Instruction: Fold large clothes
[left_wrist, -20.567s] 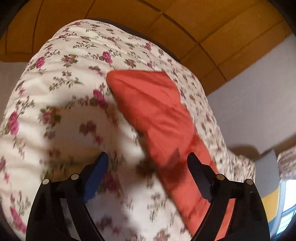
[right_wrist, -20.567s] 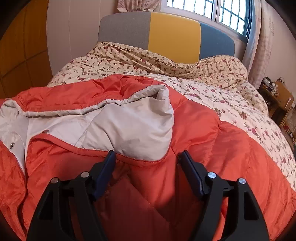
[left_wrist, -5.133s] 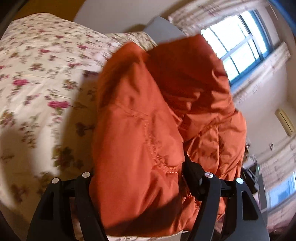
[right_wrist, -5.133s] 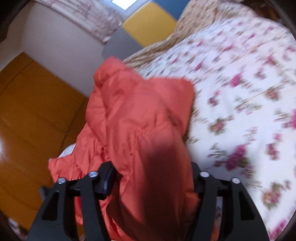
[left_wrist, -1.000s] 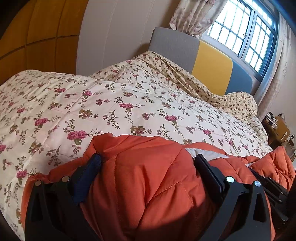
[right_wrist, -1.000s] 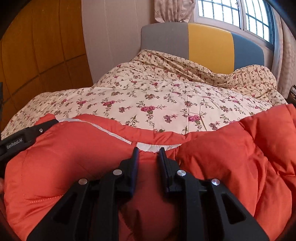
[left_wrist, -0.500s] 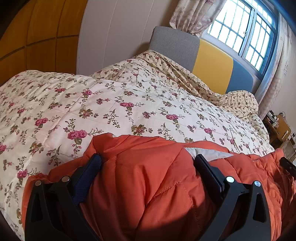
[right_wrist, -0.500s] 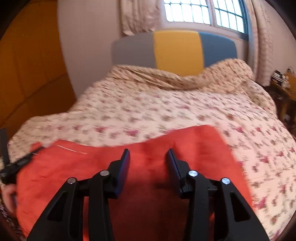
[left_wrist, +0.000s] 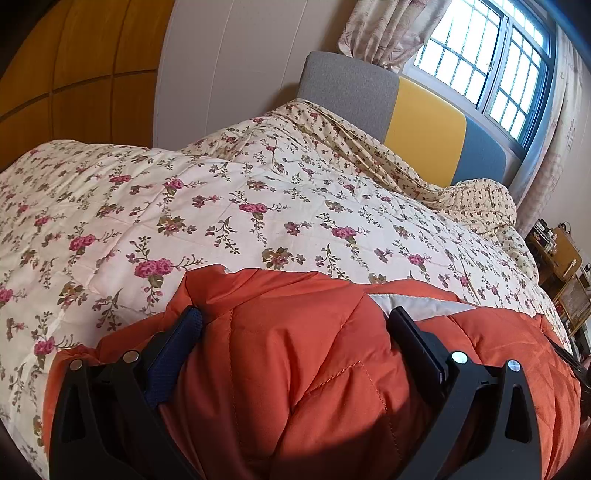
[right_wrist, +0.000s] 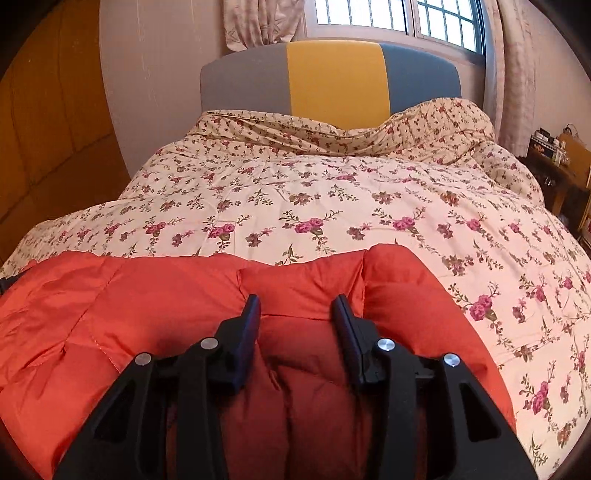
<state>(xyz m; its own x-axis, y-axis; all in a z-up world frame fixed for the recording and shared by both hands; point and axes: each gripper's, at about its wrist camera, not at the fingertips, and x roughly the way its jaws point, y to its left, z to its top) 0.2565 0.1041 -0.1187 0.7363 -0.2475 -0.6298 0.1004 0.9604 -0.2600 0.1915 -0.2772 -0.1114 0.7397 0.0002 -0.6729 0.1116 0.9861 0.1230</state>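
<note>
An orange padded jacket (left_wrist: 295, 362) lies folded in a thick bundle on the near part of the floral bed; a strip of its pale grey lining (left_wrist: 417, 304) shows at the fold's top edge. My left gripper (left_wrist: 291, 321) is wide open, with the jacket's padded bulk bulging between its fingers. In the right wrist view the jacket (right_wrist: 147, 306) fills the lower frame. My right gripper (right_wrist: 295, 306) is open, its fingers apart and resting over the jacket's right part near its far edge.
The bed's floral quilt (right_wrist: 332, 206) stretches away to a grey, yellow and blue headboard (right_wrist: 332, 81) under a barred window (left_wrist: 491, 62). Wooden wall panels (left_wrist: 74, 74) stand on the left. A cluttered wooden side table (right_wrist: 561, 162) stands at the right.
My right gripper has opened from shut on the jacket and let it go, and now sits over its right part. The left gripper stays open over the bundle, nearly still.
</note>
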